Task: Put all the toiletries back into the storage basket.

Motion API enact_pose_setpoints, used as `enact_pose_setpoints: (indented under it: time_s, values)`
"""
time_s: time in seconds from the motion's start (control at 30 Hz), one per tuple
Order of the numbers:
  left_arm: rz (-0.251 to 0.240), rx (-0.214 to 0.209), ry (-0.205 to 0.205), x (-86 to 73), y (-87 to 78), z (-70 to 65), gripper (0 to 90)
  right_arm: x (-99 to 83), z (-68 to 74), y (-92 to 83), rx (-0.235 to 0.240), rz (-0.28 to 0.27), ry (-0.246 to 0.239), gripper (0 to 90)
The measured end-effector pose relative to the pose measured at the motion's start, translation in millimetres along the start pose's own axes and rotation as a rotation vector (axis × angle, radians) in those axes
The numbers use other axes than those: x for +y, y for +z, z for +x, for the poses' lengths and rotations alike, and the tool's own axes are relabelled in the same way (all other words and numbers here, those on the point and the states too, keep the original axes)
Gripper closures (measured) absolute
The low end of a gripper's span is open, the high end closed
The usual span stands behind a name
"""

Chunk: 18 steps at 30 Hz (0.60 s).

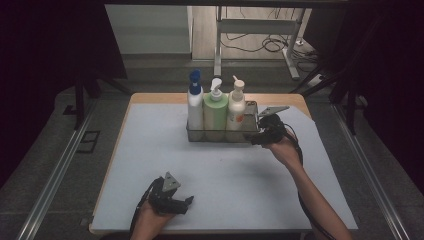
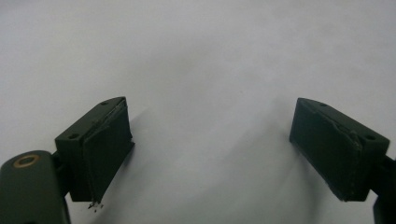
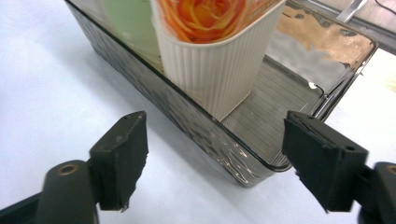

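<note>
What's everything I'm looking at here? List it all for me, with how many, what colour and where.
Tray: one, clear smoky plastic, middle of the table.
Bottles: three in the tray; white with blue cap left, green pump bottle middle, cream pump bottle right.
Table: one, pale mat, wooden edge.
Metal frame: one, grey, floor behind.
Left gripper: black, open, near edge.
Right gripper: black, open, at the tray's right end.

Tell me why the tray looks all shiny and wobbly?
Right gripper view: the clear tray throws back brown, wavy glare on its far wall. High view: dim, with dark edges around the lit table. Left gripper view: soft shadows under the claw.
</note>
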<state>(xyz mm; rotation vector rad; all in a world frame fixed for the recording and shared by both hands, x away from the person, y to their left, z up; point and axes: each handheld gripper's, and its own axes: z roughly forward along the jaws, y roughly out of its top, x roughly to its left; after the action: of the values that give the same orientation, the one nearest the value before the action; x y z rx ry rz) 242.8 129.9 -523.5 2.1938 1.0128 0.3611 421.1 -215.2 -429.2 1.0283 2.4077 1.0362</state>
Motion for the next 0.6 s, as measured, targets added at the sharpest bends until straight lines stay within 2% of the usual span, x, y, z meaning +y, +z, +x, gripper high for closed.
enact_pose_setpoints:
  time_s: [0.13, 0.23, 0.27, 0.6]
  values:
    - [-0.001, -0.001, 0.0, 0.0, 0.0, -0.1, 12.3, -1.8, 2.6, -4.4, -0.008, 0.005, -0.012, 17.0]
    - [0.0, -0.001, 0.0, 0.0, 0.0, 0.0, 12.3, -4.1, 4.9, -7.5, -0.001, 0.006, -0.004, 13.7]
    - [-0.001, -0.001, -0.002, 0.0, 0.1, -0.1, 12.3, -6.2, 7.1, -9.6, 0.011, 0.014, -0.011, 12.6]
    - [-0.003, -0.001, -0.003, -0.1, 0.2, -0.3, 12.3, -16.1, 14.3, -19.6, 0.023, 0.051, -0.05, 3.7]
